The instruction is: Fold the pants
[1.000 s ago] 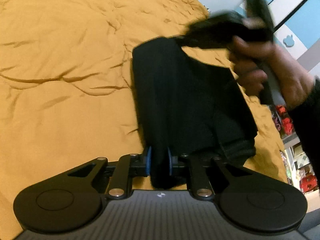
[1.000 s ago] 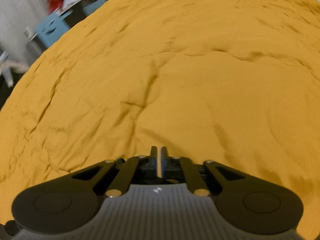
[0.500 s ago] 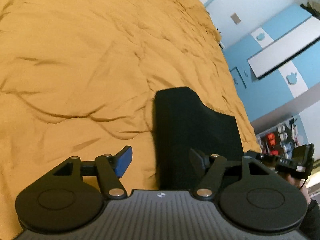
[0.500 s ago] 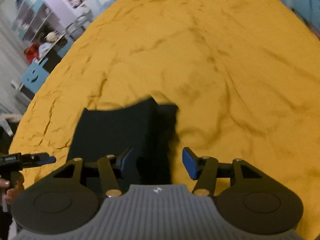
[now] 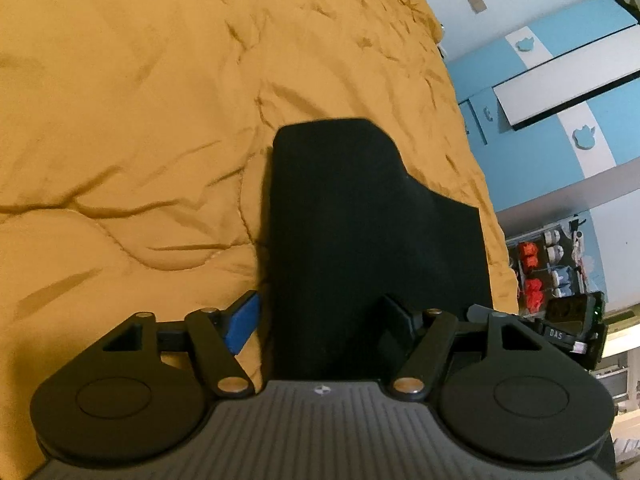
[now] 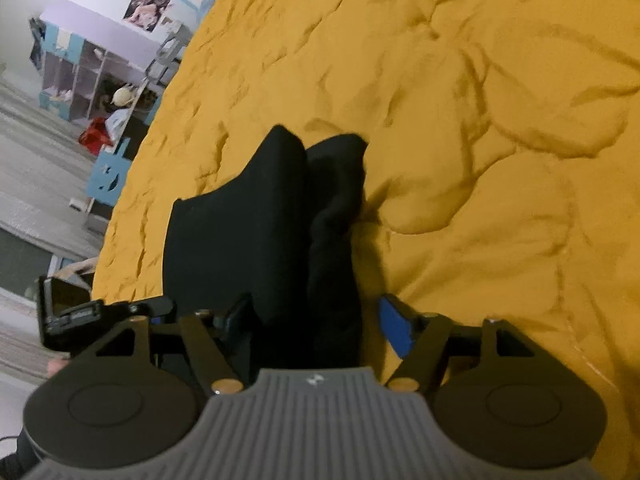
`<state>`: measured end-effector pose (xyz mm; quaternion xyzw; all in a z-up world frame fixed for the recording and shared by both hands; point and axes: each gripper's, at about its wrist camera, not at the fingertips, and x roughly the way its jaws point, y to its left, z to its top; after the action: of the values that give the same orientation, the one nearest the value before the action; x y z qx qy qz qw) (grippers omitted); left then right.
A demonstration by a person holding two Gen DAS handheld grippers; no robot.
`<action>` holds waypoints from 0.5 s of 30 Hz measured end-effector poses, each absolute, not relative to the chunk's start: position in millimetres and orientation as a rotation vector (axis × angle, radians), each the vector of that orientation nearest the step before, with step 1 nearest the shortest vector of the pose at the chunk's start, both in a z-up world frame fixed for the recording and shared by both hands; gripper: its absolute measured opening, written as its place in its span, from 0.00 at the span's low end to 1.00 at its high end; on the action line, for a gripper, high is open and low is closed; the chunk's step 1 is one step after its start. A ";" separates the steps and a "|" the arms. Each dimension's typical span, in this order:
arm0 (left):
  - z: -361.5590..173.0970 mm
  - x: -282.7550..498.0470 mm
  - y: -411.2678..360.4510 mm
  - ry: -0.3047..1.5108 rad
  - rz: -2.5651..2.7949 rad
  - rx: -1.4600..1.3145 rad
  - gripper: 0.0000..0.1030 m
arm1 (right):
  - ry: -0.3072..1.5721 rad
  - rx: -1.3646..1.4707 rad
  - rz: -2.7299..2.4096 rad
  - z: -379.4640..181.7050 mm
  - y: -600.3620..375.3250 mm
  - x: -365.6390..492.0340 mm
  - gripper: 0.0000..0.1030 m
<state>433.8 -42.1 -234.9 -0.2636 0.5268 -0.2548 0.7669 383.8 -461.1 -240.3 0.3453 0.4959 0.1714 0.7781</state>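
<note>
The black pants (image 5: 360,232) lie folded into a compact stack on the mustard-yellow bedspread (image 5: 120,120). My left gripper (image 5: 320,324) is open, its jaws spread either side of the stack's near edge, holding nothing. In the right wrist view the pants (image 6: 272,220) show as a thick fold with a rolled edge on the right. My right gripper (image 6: 316,324) is open too, jaws straddling the near end of the stack. Part of the other gripper shows at the edge of each view (image 5: 572,328) (image 6: 72,312).
The wrinkled bedspread (image 6: 480,120) fills most of both views. A blue and white wardrobe (image 5: 560,92) and shelves with toys (image 5: 552,264) stand beyond the bed's edge. More shelving and a blue piece of furniture (image 6: 108,172) stand past the other side.
A second ago my left gripper was shut on the pants, held up, and my right was shut. Both have opened and the pants now lie flat; both grippers hover at the stack's near end.
</note>
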 end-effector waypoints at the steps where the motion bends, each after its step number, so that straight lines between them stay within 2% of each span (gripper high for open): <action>1: -236.9 433.9 -44.6 1.141 -0.559 -0.571 0.84 | 1.077 0.760 0.380 -246.5 -459.7 387.2 0.71; 3: -236.7 434.7 -49.3 1.132 -0.563 -0.562 0.87 | 1.074 0.773 0.400 -254.3 -457.2 391.8 0.76; 8: -237.7 434.0 -54.4 1.124 -0.571 -0.561 0.88 | 1.068 0.759 0.426 -261.7 -447.1 401.5 0.79; 13: -237.8 432.6 -61.4 1.120 -0.582 -0.556 0.88 | 1.046 0.758 0.423 -260.6 -438.3 401.8 0.79; 15: -237.5 433.3 -61.6 1.123 -0.581 -0.561 0.88 | 1.039 0.758 0.428 -259.7 -437.9 399.8 0.74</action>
<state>433.3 -61.6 -237.5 -0.2585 0.5177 -0.2679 0.7704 399.8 -437.9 -259.7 0.3507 0.4807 0.1980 0.7789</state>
